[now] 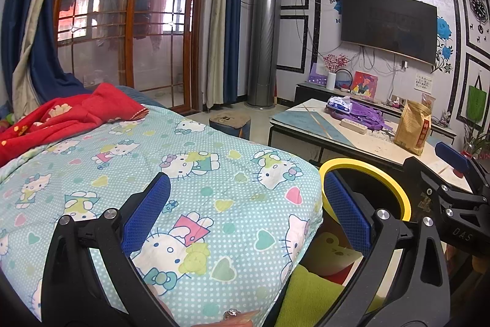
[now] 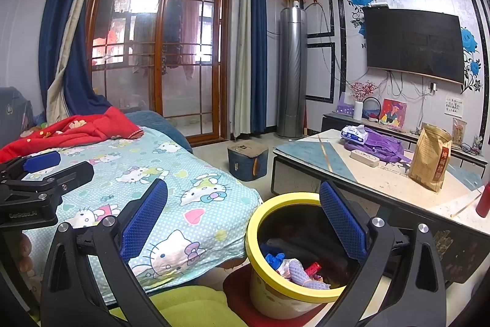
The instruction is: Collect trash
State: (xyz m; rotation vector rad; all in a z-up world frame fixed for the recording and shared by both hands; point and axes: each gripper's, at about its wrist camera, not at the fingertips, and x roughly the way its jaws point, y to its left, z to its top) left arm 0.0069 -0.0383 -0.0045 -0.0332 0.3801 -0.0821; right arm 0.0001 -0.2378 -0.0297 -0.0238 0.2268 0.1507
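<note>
A yellow-rimmed trash bin (image 2: 257, 222) stands on the floor between the bed and the coffee table; it holds several scraps (image 2: 294, 268), blue, white and red. Its rim also shows in the left wrist view (image 1: 392, 176). My right gripper (image 2: 243, 216) is open and empty, above the bin's left side. My left gripper (image 1: 246, 206) is open and empty, over the Hello Kitty bedspread (image 1: 183, 173). The right gripper shows at the right edge of the left wrist view (image 1: 453, 173); the left gripper shows at the left of the right wrist view (image 2: 39, 170).
A coffee table (image 2: 379, 176) at right carries a brown paper bag (image 2: 430, 161), a purple bag (image 2: 379, 144), a tissue pack (image 2: 355, 134) and a power strip (image 2: 364, 158). A red blanket (image 2: 73, 127) lies on the bed. A blue stool (image 2: 247, 160) stands on the floor.
</note>
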